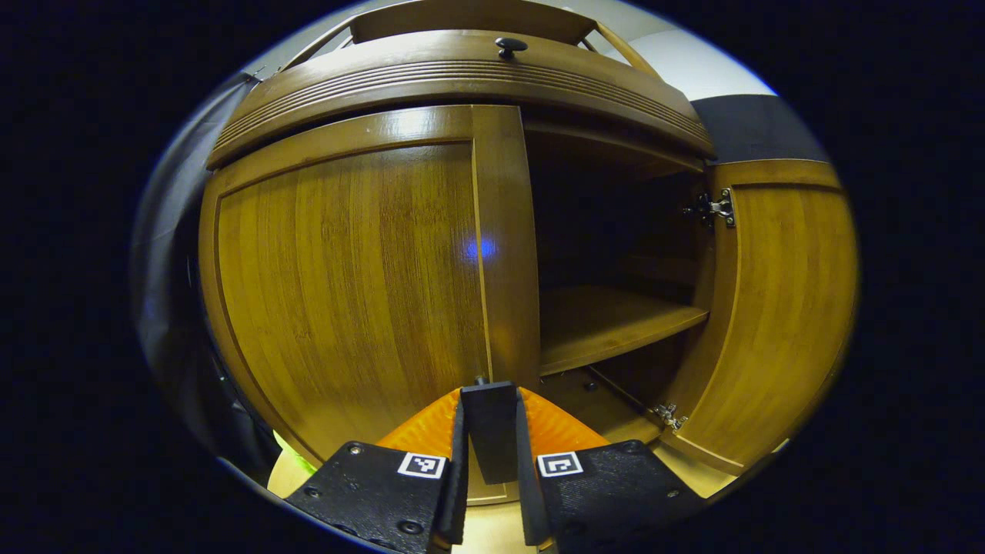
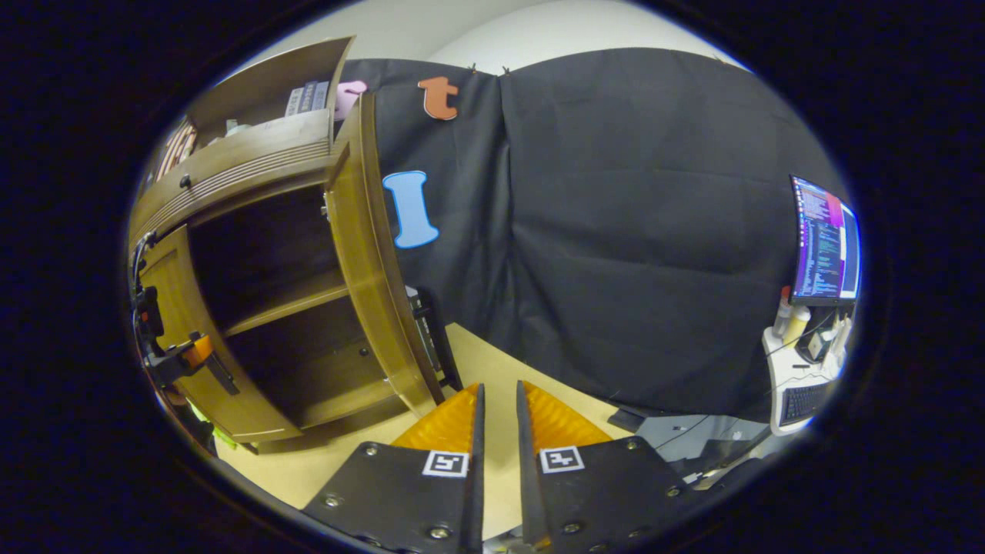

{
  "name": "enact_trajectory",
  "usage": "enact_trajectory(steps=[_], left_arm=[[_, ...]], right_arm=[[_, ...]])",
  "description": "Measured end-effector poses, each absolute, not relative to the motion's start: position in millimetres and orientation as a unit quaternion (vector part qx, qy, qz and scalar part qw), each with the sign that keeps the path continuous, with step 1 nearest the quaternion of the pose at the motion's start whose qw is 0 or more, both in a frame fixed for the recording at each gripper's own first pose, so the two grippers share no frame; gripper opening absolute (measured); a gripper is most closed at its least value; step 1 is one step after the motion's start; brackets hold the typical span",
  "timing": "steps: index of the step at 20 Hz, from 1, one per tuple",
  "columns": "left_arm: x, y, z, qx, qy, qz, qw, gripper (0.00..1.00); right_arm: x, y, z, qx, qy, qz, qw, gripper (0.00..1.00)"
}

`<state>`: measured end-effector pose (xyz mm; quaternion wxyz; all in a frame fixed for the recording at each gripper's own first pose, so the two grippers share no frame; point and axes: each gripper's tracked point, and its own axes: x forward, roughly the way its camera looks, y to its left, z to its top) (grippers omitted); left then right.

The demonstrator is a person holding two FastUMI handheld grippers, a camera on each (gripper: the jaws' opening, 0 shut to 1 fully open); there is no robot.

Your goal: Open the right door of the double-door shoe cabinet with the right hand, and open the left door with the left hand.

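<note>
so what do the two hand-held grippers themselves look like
Each hand-held gripper, left and right, has two flat black plates fastened with small screws, and each plate carries a square black-and-white coded marker. The left one also appears from the side beside the wooden shoe cabinet, with dark cabling above it.

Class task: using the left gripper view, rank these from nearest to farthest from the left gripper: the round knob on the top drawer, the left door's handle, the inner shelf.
1. Left door's handle: between the left gripper fingers.
2. Inner shelf: right of the gripper, inside the cabinet.
3. Round knob: high above, on the top drawer.
</note>
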<state>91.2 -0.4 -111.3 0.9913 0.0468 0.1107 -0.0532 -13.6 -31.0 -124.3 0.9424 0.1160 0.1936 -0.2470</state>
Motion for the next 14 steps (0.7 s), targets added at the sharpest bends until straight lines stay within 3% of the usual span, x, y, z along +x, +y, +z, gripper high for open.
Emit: enact_trajectory(steps=[14], left_arm=[[26.2,12.2,-104.1,0.024,0.112,-0.047,0.992,0.3]], right_arm=[[-13.8,-35.5,-129.3,0.127,0.201,-0.221,0.946,0.2]])
